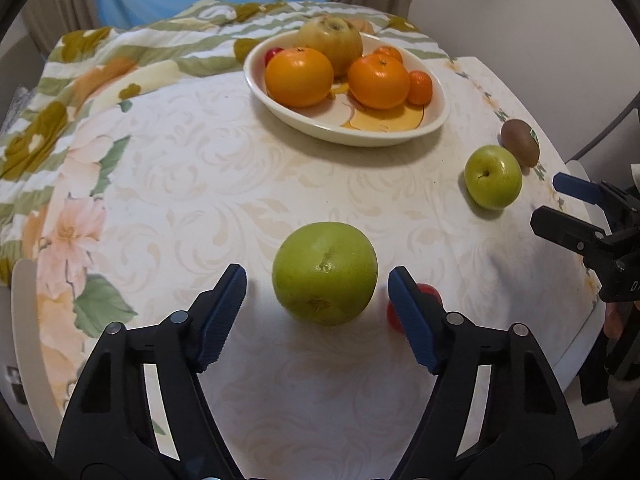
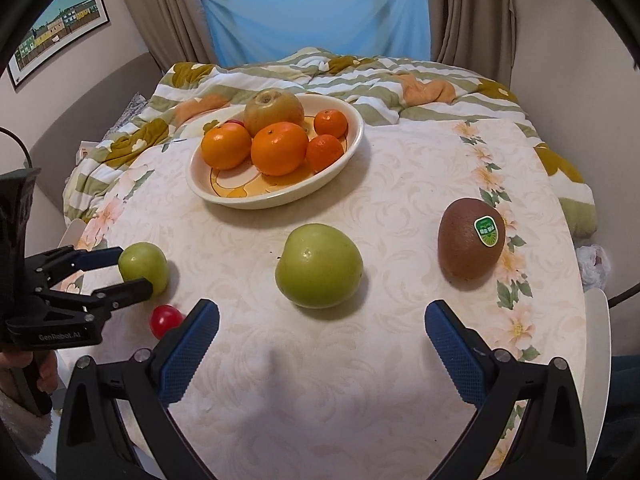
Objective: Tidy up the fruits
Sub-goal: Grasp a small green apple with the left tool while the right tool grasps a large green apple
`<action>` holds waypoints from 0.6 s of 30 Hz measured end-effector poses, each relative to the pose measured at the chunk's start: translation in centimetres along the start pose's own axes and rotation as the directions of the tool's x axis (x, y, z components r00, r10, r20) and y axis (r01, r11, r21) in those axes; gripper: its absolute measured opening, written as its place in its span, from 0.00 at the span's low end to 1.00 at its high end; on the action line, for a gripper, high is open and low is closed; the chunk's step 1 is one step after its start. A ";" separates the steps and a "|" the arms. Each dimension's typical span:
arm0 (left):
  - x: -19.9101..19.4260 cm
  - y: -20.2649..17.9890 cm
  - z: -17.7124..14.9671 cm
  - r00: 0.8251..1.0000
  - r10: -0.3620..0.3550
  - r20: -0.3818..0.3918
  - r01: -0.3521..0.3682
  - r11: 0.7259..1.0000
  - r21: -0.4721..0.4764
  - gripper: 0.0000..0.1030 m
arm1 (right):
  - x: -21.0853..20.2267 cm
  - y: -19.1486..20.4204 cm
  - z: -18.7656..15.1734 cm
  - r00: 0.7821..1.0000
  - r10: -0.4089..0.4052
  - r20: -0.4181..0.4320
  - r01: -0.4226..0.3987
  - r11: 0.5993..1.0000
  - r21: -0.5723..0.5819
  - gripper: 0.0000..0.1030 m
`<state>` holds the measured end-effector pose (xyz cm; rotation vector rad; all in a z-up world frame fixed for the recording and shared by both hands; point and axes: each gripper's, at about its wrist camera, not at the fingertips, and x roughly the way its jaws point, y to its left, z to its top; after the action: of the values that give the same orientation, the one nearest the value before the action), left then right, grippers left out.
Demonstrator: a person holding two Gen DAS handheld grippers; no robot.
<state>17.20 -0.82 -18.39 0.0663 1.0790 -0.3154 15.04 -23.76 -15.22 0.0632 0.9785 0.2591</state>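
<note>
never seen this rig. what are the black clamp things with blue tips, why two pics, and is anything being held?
There is no robot arm here: a person holds a handheld two-finger gripper in each hand, black with blue ribbed pads. Each gripper carries a fisheye camera looking forward along its fingers, so you get one picture per hand.

In the left wrist view, the left gripper straddles a green apple; its pads do not touch it. A small red fruit peeks out behind one pad.

In the right wrist view, the right gripper is open and empty, approaching a second green apple. A brown kiwi with a green sticker lies to that apple's right.

Both sit on a round table with a pale floral cloth. Further back, a cream oval dish holds oranges, mandarins and a yellowish round fruit.

Nothing is held.
</note>
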 end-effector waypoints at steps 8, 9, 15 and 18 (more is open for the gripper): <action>0.5 -0.2 -0.1 1.000 -0.016 -0.016 0.016 1.000 0.024 0.59 | 0.9 0.3 0.5 0.999 0.004 -0.032 -0.004 1.000 0.005 0.99; 0.5 -0.2 -0.1 1.000 -0.018 -0.017 0.018 1.000 0.023 0.59 | 0.9 0.3 0.5 0.999 -0.001 -0.034 0.001 1.000 0.002 0.99; 0.1 0.5 -0.5 1.000 -0.014 -0.018 0.014 1.000 -0.001 0.59 | 2.0 0.6 0.9 0.999 0.006 -0.054 -0.006 1.000 0.004 0.95; -0.1 1.1 -0.7 1.000 -0.010 -0.021 0.009 1.000 -0.025 0.59 | 2.7 0.7 1.0 0.997 0.021 -0.073 -0.020 1.000 0.012 0.84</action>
<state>16.86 0.34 -18.77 0.0427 1.1044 -0.3107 17.18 -22.33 -16.67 0.0743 1.0524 0.2760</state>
